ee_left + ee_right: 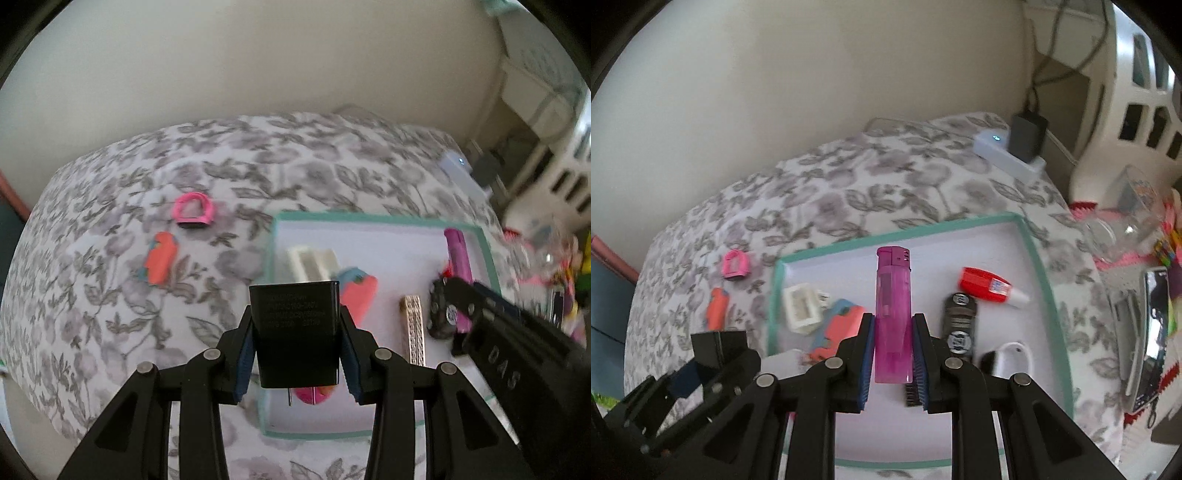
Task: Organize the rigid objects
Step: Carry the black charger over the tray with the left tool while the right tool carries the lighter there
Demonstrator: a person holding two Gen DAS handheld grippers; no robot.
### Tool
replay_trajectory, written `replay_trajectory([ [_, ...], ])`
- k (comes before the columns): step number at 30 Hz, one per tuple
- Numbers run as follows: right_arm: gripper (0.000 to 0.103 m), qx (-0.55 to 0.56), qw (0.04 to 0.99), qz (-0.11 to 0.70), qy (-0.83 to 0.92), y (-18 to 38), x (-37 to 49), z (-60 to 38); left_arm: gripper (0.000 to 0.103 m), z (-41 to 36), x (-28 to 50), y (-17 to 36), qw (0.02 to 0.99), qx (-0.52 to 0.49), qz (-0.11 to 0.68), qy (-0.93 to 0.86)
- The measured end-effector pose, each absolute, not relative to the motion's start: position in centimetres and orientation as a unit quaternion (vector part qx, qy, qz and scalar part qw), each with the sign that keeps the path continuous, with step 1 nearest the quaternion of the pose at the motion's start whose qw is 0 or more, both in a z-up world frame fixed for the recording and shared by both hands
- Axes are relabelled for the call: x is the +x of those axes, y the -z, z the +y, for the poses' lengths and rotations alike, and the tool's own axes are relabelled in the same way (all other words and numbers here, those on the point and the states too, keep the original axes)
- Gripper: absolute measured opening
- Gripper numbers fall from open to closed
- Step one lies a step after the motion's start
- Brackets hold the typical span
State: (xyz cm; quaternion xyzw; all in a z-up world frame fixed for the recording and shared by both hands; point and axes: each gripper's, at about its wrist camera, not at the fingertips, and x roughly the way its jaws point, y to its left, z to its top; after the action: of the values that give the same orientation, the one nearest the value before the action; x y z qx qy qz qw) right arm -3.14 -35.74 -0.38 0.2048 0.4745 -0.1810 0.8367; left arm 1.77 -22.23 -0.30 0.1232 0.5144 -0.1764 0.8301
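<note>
Both grippers loaded over the teal-rimmed tray (pixel 1039 258), presumably to drop items in. Left gripper (pixel 295 339) is clamped on the black charger (pixel 295 332), centre of the left view, prongs toward the camera (blocky, glossy, printed label up). Right gripper (pixel 893 354) pinches the purple lighter (pixel 892 314), translucent, upright at frame centre. Pink ring (pixel 194 211) and orange clip (pixel 161 263) sit outside on the floral cloth, upper left: likely next.

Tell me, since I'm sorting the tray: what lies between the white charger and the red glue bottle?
In the right wrist view, the purple lighter held by the right gripper stands between the white charger and the red glue bottle.
</note>
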Motion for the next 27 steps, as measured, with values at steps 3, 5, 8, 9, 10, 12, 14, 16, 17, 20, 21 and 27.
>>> replay_trajectory([
  [3,0.021,0.200,0.824,0.496,0.188,1.7,-3.2,-36.5,0.043,-23.5,1.3,1.8,0.815,0.135,0.532,0.186],
  [5,0.021,0.202,0.815,0.509,0.189,2.6,-3.2,-36.8,0.043,-24.0,1.1,2.7,0.803,0.138,0.547,0.194],
  [8,0.022,0.206,0.806,0.522,0.187,3.7,-3.2,-37.1,0.043,-24.9,0.7,3.7,0.794,0.152,0.554,0.201],
  [9,0.022,0.206,0.805,0.525,0.186,3.9,-3.2,-37.2,0.043,-25.2,0.5,4.0,0.792,0.156,0.555,0.203],
  [10,0.022,0.205,0.804,0.526,0.185,4.0,-3.2,-37.2,0.043,-25.3,0.5,4.1,0.790,0.157,0.556,0.203],
  [12,0.022,0.205,0.803,0.529,0.183,4.2,-3.1,-37.2,0.043,-25.7,0.3,4.2,0.793,0.167,0.550,0.203],
  [14,0.022,0.205,0.802,0.532,0.180,4.4,-3.1,-37.1,0.043,-25.8,0.3,4.2,0.793,0.169,0.548,0.204],
  [16,0.022,0.207,0.800,0.534,0.179,4.5,-3.0,-37.1,0.043,-25.9,0.3,4.2,0.794,0.173,0.547,0.203],
  [17,0.022,0.208,0.800,0.534,0.179,4.5,-3.0,-37.2,0.043,-25.9,0.3,4.2,0.794,0.173,0.547,0.203],
  [20,0.022,0.209,0.798,0.535,0.181,4.5,-3.1,-37.3,0.043,-25.9,0.4,4.2,0.793,0.171,0.547,0.205],
  [21,0.024,0.209,0.798,0.535,0.182,4.5,-3.1,-37.3,0.043,-26.0,0.4,4.2,0.793,0.170,0.547,0.205],
  [27,0.024,0.210,0.798,0.535,0.181,4.5,-3.1,-37.3,0.044,-25.9,0.5,4.1,0.792,0.167,0.549,0.207],
])
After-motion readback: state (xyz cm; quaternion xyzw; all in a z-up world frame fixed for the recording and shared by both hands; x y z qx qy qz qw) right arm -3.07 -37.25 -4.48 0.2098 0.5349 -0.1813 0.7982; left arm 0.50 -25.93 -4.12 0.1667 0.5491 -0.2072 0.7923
